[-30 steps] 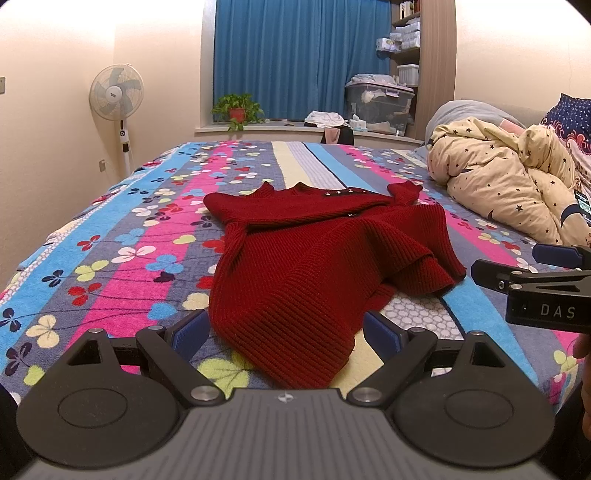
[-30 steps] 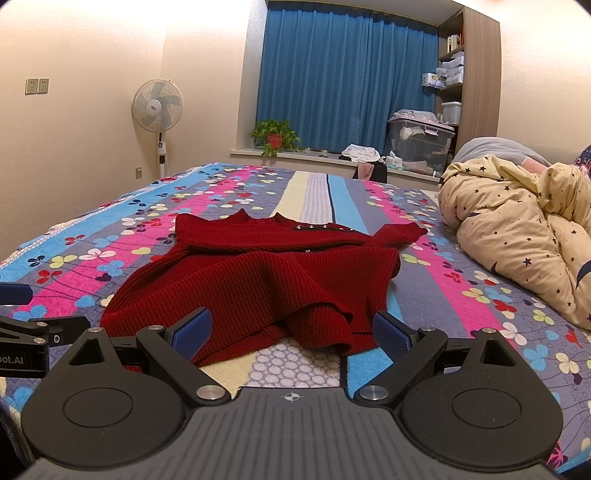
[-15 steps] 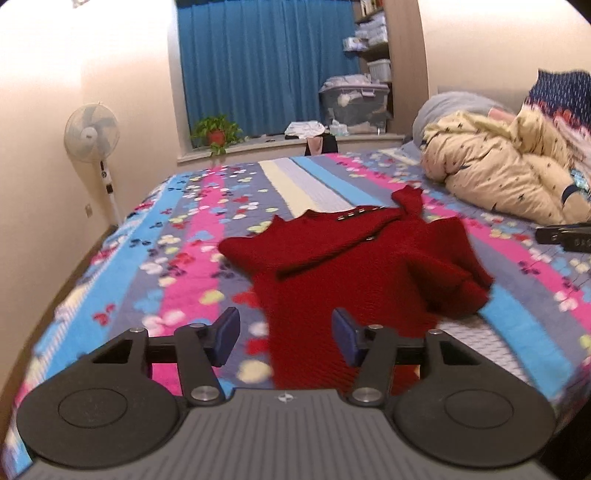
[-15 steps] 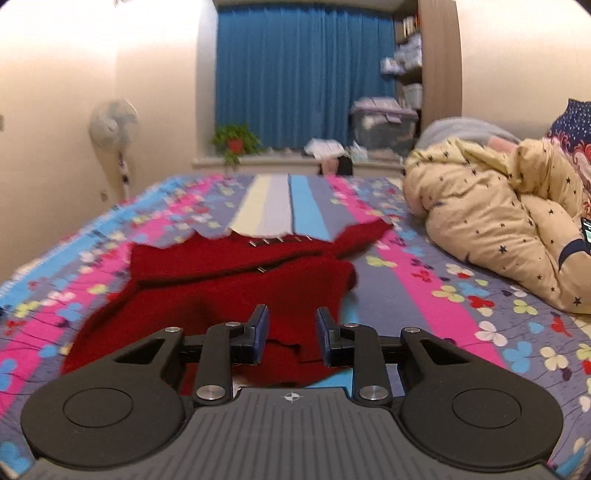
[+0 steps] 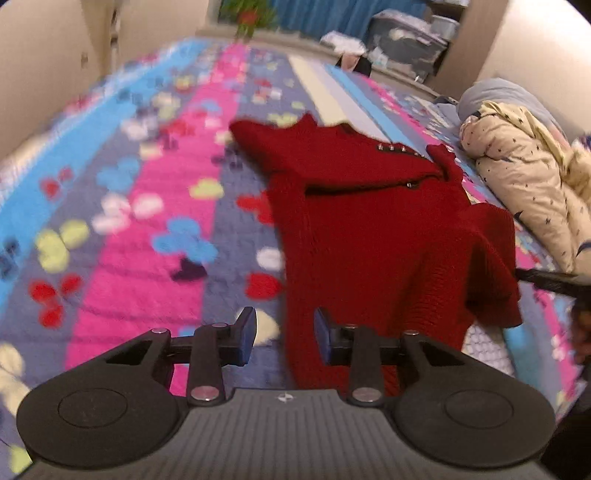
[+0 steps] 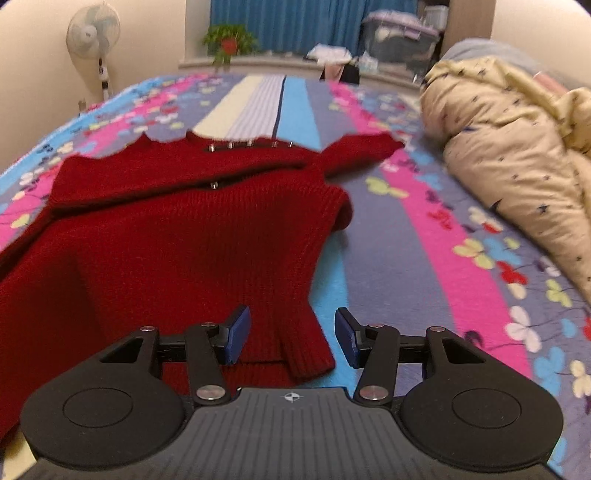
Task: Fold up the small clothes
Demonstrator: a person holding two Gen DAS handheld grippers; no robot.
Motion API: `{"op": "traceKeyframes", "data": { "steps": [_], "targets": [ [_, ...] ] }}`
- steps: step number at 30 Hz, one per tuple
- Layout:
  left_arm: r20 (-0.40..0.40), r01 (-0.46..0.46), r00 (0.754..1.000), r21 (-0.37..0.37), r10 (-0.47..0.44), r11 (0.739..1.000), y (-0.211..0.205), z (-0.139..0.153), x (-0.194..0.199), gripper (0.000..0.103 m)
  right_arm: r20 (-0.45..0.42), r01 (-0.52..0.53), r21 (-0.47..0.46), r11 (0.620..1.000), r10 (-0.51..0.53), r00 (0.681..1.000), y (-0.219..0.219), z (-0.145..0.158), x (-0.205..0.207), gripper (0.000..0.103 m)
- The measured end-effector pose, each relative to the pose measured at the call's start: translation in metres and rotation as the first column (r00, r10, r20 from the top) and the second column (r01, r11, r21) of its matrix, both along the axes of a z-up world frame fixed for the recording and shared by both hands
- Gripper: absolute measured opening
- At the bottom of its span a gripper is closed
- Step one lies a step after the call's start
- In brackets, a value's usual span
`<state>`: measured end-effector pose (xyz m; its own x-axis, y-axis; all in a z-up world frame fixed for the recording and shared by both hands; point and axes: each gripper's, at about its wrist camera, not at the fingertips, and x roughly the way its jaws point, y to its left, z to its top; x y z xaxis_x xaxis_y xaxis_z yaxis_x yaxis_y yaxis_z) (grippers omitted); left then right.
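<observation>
While no writing readable, left tool (image 5: 283, 334) narrowing, right tool (image 6: 291, 338) widening, both empty over red sweater (image 6: 177, 236).

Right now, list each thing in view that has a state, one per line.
red sweater: lying on the bed, crumpled, not folded, near hem bunched.
left hand-held gripper: jaws closing, nothing gripped, over the sweater's near left edge.
right hand-held gripper: jaws opening, not gripping, over the sweater's near right corner.
cream duvet: bunched in a heap on the bed.
blue curtain: drawn shut.
storage box: lid on.
</observation>
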<state>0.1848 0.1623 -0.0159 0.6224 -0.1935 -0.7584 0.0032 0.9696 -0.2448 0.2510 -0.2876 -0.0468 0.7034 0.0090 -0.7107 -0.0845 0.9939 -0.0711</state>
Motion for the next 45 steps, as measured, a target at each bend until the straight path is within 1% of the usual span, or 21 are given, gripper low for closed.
{"op": "traceKeyframes", "data": {
  "steps": [5,9,10,11,13,16,17,18,21,25,27,30,32,33,35,37,39,41,43,44,45],
  "targets": [
    [-0.105,-0.035,0.994,-0.085,0.026,0.996,0.004,-0.020,0.015,0.037,-0.080,-0.058,-0.015,0.998,0.056,0.995,0.008,-0.023,0.030,0.053],
    [-0.145,-0.044,0.989,-0.099,0.029,0.994,0.001,-0.031,0.020,0.037,-0.104,-0.033,-0.043,0.999,0.028,0.994,0.008,-0.036,0.044,0.051],
    [-0.156,-0.040,0.987,-0.105,0.024,0.994,-0.001,-0.034,0.021,0.037,-0.102,-0.021,-0.035,0.999,0.018,0.995,0.006,-0.037,0.045,0.044],
    [-0.164,-0.035,0.986,-0.107,0.017,0.994,-0.003,-0.036,0.023,0.037,-0.098,-0.006,-0.027,1.000,0.003,0.995,0.003,-0.036,0.045,0.031],
    [-0.179,-0.014,0.984,-0.096,-0.003,0.995,-0.011,-0.042,0.026,0.037,-0.093,0.020,-0.014,1.000,-0.021,0.995,-0.003,-0.034,0.042,0.015],
    [-0.178,0.014,0.984,-0.037,-0.021,0.999,-0.023,-0.049,0.027,0.033,-0.078,0.023,0.050,0.998,-0.019,0.997,-0.015,-0.026,0.032,0.012],
    [-0.165,0.028,0.986,-0.015,-0.030,0.999,-0.027,-0.050,0.026,0.020,-0.070,0.021,0.068,0.997,-0.016,0.997,-0.019,-0.022,0.026,0.012],
    [-0.150,0.046,0.988,0.001,-0.045,0.999,-0.030,-0.048,0.025,0.013,-0.062,0.020,0.088,0.996,-0.014,0.998,-0.024,-0.017,0.018,0.012],
    [-0.081,0.072,0.994,0.024,-0.070,0.997,-0.030,-0.036,0.016,0.011,-0.035,0.016,0.150,0.989,-0.010,0.999,-0.044,-0.001,-0.006,0.011],
    [0.052,0.054,0.997,-0.050,-0.051,0.997,-0.005,-0.003,-0.006,0.009,0.041,-0.002,0.296,0.955,-0.011,0.999,-0.082,0.030,-0.050,0.011],
    [0.119,0.055,0.992,-0.098,-0.043,0.994,0.011,0.016,-0.022,0.005,0.099,-0.047,0.393,0.918,0.009,0.995,-0.104,0.045,-0.078,0.010],
    [0.222,0.042,0.975,-0.120,-0.015,0.992,0.042,0.043,-0.055,0.000,0.174,-0.134,0.498,0.857,0.053,0.983,-0.135,0.060,-0.119,0.009],
    [0.281,0.005,0.959,-0.163,0.042,0.987,0.072,0.059,-0.079,0.000,0.207,-0.182,0.561,0.807,0.076,0.975,-0.152,0.064,-0.138,0.009],
    [0.279,-0.028,0.957,-0.176,0.077,0.984,0.084,0.063,-0.087,0.000,0.215,-0.200,0.586,0.785,0.088,0.973,-0.160,0.065,-0.146,0.009],
    [0.213,-0.087,0.969,-0.169,0.122,0.982,0.096,0.058,-0.088,0.000,0.174,-0.194,0.596,0.779,0.110,0.979,-0.166,0.060,-0.150,0.009],
    [0.100,-0.085,0.989,-0.246,0.113,0.965,0.098,0.044,-0.078,0.000,0.016,-0.085,0.498,0.863,0.088,0.996,-0.161,0.040,-0.137,0.010],
    [0.014,-0.031,0.999,-0.264,0.036,0.964,0.080,0.033,-0.068,0.004,-0.133,0.011,0.412,0.911,0.048,0.990,-0.155,0.016,-0.121,0.011],
    [-0.066,0.016,0.997,-0.222,-0.032,0.975,0.058,0.021,-0.056,0.011,-0.159,0.041,0.358,0.933,0.018,0.987,-0.149,0.008,-0.111,0.015],
    [-0.150,0.047,0.985,-0.210,-0.080,0.977,0.038,0.007,-0.047,0.016,-0.144,0.052,0.364,0.930,0.001,0.990,-0.148,0.003,-0.106,0.017],
    [-0.190,0.063,0.976,-0.212,-0.104,0.975,0.027,-0.001,-0.042,0.020,-0.173,0.071,0.362,0.929,-0.008,0.985,-0.147,-0.001,-0.102,0.026],
    [-0.221,0.074,0.968,-0.211,-0.122,0.975,0.020,-0.008,-0.036,0.026,-0.200,0.090,0.343,0.935,-0.021,0.980,-0.145,-0.006,-0.098,0.031]
  ]
}}
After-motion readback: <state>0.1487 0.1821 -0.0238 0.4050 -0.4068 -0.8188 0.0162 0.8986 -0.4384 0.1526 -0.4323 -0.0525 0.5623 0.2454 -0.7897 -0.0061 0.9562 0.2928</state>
